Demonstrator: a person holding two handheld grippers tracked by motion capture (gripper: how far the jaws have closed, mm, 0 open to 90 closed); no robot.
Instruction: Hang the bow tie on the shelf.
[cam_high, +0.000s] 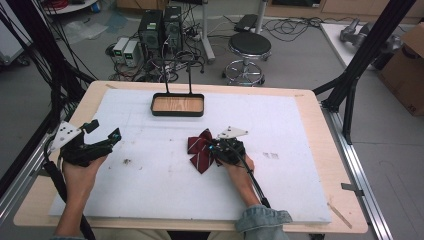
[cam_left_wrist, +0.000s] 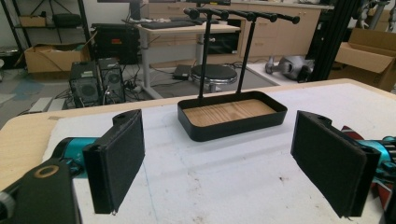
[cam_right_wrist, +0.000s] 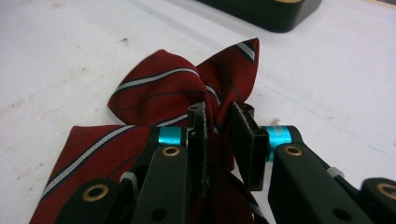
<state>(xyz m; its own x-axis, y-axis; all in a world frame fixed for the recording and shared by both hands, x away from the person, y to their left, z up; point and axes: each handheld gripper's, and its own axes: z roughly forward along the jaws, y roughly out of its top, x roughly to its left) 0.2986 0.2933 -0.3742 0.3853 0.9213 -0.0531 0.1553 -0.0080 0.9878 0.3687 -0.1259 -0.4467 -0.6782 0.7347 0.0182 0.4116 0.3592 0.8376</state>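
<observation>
Two claws over white foam mat (cam_high: 150, 170): right claw (cam_right_wrist: 219, 123) clenched on bow tie (cam_right_wrist: 159, 91), left claw (cam_left_wrist: 219, 163) released

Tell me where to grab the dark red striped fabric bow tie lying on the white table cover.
Grip the dark red striped bow tie at its pinched centre knot, coming from the person's side. The wings fan flat; the bunched middle stands proud enough to pinch. The right gripper is shut there now.
</observation>
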